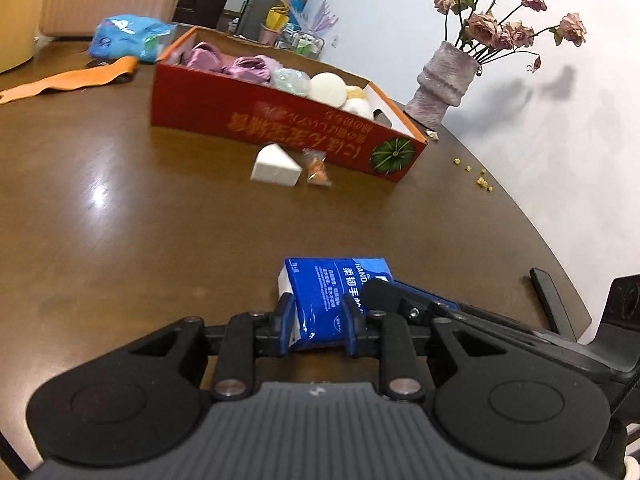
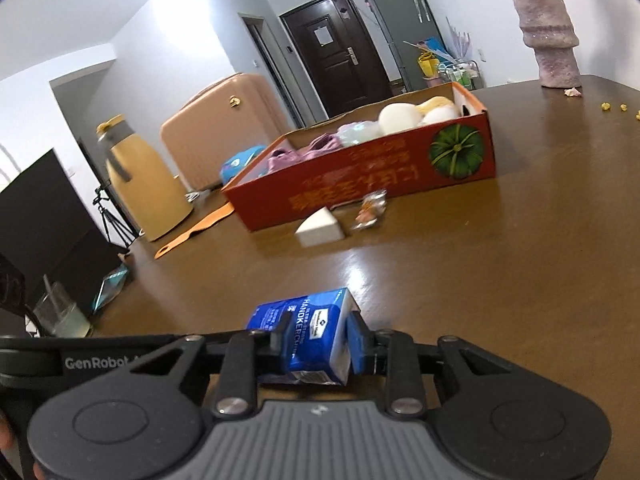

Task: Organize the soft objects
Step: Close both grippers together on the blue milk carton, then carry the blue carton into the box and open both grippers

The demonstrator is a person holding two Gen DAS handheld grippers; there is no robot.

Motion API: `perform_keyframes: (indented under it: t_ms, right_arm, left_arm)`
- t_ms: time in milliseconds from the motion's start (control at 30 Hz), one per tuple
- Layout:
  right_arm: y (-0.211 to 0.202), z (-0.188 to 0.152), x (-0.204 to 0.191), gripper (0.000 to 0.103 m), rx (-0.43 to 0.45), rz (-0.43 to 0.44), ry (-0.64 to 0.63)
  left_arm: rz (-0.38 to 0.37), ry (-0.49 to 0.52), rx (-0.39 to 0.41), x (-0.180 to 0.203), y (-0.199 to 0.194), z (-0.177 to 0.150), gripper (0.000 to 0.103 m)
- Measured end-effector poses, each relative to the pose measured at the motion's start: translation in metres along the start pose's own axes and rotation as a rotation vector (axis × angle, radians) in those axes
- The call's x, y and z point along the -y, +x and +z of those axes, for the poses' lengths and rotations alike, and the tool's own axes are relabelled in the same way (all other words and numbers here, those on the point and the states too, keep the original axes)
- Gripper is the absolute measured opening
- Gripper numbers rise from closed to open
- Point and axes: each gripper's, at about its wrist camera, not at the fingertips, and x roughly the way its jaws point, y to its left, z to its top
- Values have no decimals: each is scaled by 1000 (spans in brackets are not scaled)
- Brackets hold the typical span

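Observation:
A blue tissue pack (image 1: 328,300) is held above the brown table by both grippers. My left gripper (image 1: 318,320) is shut on its near end. My right gripper (image 2: 316,338) is shut on the same pack (image 2: 308,332), and one of its fingers (image 1: 384,294) reaches in from the right in the left wrist view. Ahead stands a red cardboard box (image 1: 280,120) holding purple cloth, a pale bag and white round sponges; it also shows in the right wrist view (image 2: 360,176). A white wedge sponge (image 1: 276,168) (image 2: 320,226) and a small snack packet (image 1: 318,168) (image 2: 370,208) lie in front of the box.
A grey vase of dried roses (image 1: 444,84) (image 2: 550,36) stands at the table's far right, with yellow crumbs (image 1: 478,178) near it. An orange strap (image 1: 68,80) and a blue bag (image 1: 128,36) lie far left. A chair arm (image 1: 548,300) is at the right edge.

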Motion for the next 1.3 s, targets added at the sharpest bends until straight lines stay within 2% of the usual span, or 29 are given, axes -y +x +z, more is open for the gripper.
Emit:
perform_keyframes:
  t_ms: [200,267,600,667,733,800,933,1033,1167,1300]
  right_arm:
    - [-12,-18,-10,24,-4,-4,-3]
    - [-13,-22,-10,24,-4,-8,9]
    - [-10,-27,-6,24,9,-3,31]
    - [-11,-23,-6,24,6,-2,35]
    - [-18,-15,-10,24,45,-4,19]
    - [-25,1,-14,24,98,-9,-12]
    - [-22,59,-7,24,184,-21,-66]
    - [-5,110,5,24,223,-53,-92]
    - [39,171,35,24,189,-110,-94]
    - [88,204,73,24,78,-136,-27]
  left_arm:
    - [-17,-12,7,-7,-13,-17,25]
    - [-10,-10,10,-7,-12,-18,29]
    - [-32,-32,0,-12,-4,-12,28]
    - [-34,-26,16,-8,-7,-8,26]
    - [-52,-5,57,0,-11,5,26]
    - [-74,18,107,9,-12,26,26]
    - [-121,65,188,27,7,87,26]
    - [-142,65,186,38,41,137,26]
    - [-137,67,137,45,102,189,26]
    - [-109,57,62,43,160,206,26]
